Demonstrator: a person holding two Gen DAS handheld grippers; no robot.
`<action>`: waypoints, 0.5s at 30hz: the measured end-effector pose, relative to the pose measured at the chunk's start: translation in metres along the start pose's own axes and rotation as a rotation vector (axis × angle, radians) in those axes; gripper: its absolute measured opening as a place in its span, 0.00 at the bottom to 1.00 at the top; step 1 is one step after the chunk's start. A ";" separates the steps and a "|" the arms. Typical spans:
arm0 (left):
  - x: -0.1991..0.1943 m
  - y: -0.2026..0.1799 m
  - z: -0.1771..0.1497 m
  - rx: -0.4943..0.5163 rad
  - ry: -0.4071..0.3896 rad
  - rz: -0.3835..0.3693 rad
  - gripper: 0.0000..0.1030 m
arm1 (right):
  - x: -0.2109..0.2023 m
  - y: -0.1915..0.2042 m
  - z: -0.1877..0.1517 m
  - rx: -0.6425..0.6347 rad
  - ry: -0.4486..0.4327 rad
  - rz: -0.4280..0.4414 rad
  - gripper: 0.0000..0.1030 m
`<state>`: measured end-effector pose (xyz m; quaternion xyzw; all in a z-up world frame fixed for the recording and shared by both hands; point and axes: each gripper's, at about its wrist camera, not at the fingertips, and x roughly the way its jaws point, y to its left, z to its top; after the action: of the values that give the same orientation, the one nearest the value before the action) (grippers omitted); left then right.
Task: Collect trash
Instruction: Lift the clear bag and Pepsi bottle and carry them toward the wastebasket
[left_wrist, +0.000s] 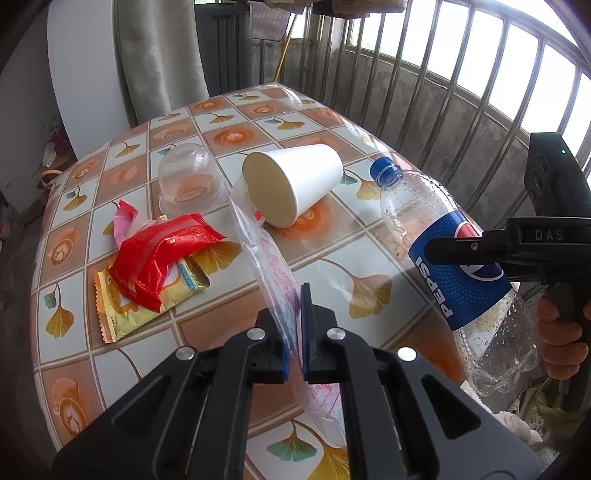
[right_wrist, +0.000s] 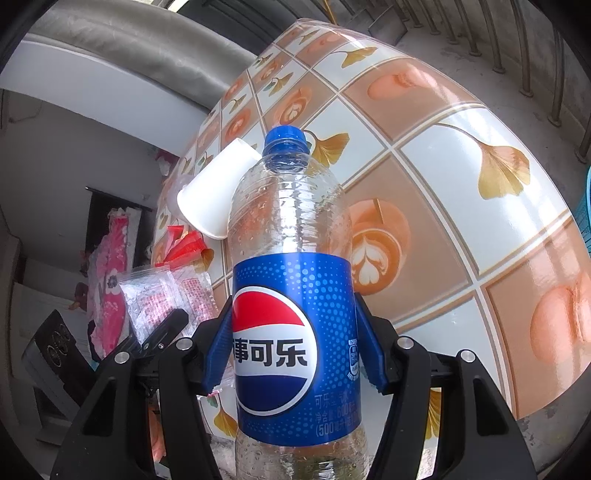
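Note:
My left gripper (left_wrist: 295, 301) is shut on a clear plastic bag (left_wrist: 266, 251) with pink print, held edge-up above the table. My right gripper (right_wrist: 295, 332) is shut on an empty Pepsi bottle (right_wrist: 295, 295) with a blue cap; its blue pads press on both sides of the label. In the left wrist view the bottle (left_wrist: 461, 291) hangs tilted past the table's right edge. On the table lie a white paper cup (left_wrist: 295, 184) on its side, an upturned clear plastic cup (left_wrist: 188, 181), a red wrapper (left_wrist: 162, 258), a yellow wrapper (left_wrist: 147, 310) and a pink wrapper (left_wrist: 123, 221).
The table (left_wrist: 221, 325) has a glossy cloth with orange and ginkgo-leaf tiles. A metal railing (left_wrist: 461, 92) runs behind and to the right. A person's hand (left_wrist: 561, 339) grips the right tool's handle. A curtain (left_wrist: 159, 55) hangs at the far left.

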<state>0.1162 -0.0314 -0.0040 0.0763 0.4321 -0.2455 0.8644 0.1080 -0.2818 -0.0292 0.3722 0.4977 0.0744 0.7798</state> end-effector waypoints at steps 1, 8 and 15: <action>0.000 0.000 0.000 0.001 0.000 0.001 0.03 | -0.001 -0.001 0.000 0.000 -0.001 0.002 0.57; 0.001 -0.004 0.004 0.019 -0.003 0.010 0.03 | -0.004 -0.003 -0.002 0.003 -0.004 0.017 0.57; -0.007 -0.007 0.009 0.034 -0.035 0.017 0.02 | -0.009 -0.002 -0.002 -0.002 -0.019 0.026 0.57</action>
<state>0.1156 -0.0381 0.0077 0.0902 0.4119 -0.2467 0.8726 0.1013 -0.2862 -0.0247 0.3787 0.4851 0.0816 0.7839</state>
